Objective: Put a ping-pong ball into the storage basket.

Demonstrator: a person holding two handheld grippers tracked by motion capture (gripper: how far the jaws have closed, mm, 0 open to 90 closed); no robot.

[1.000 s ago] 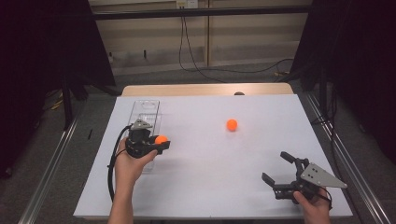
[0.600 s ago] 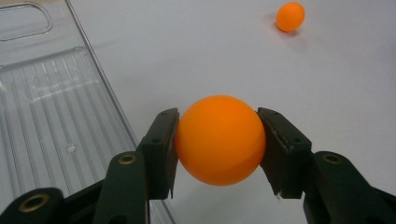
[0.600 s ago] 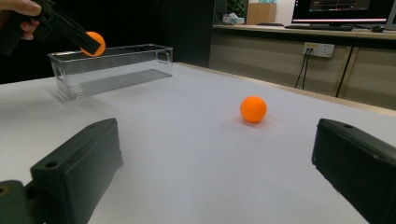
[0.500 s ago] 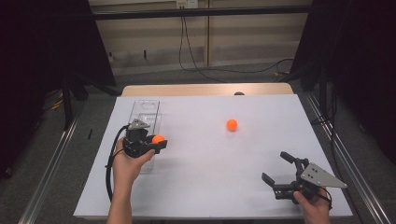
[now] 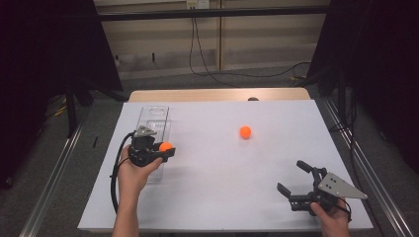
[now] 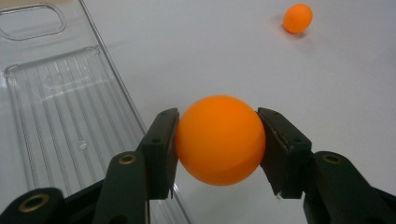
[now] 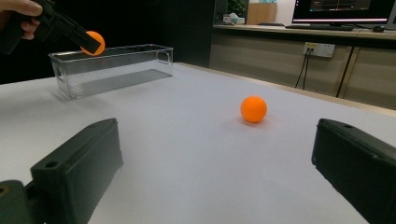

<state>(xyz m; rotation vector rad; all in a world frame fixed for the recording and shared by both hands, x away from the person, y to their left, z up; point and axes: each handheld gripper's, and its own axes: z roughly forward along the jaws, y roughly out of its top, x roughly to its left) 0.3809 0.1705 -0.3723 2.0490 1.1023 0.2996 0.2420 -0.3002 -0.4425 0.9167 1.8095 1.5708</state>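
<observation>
Left gripper point(image 5: 166, 149) clamped on an orange ball point(image 5: 165, 146), pads pressing it from both sides, as seen close up in the left gripper view point(image 6: 219, 140). Held above the table point(image 5: 222, 197), just beside the right wall of the clear bin point(image 5: 154, 112), the ball point(image 6: 219, 140) hanging off the bin's point(image 6: 51, 121) near right edge rather than inside it. From the right gripper view, same ball point(image 7: 93, 42) pinched at the tip of the left gripper point(image 7: 91, 44), raised over the near end of the bin point(image 7: 112, 67). Bin long and narrow, ribbed on the bottom, lying lengthwise toward the far edge at the table's left side. Second ball point(image 5: 245, 132) resting loose on the white top, right of centre, well apart from both grippers; visible too at the upper right of the left gripper view point(image 6: 297, 18) and straight ahead between the jaws in the right gripper view point(image 7: 253, 109). Right gripper point(image 5: 295, 178) spread wide with nothing between the jaws, held low near the table's front right corner, pointing toward the loose ball. Hand point(image 5: 332, 217) gripping it from below the grey plate point(image 5: 341, 186).
</observation>
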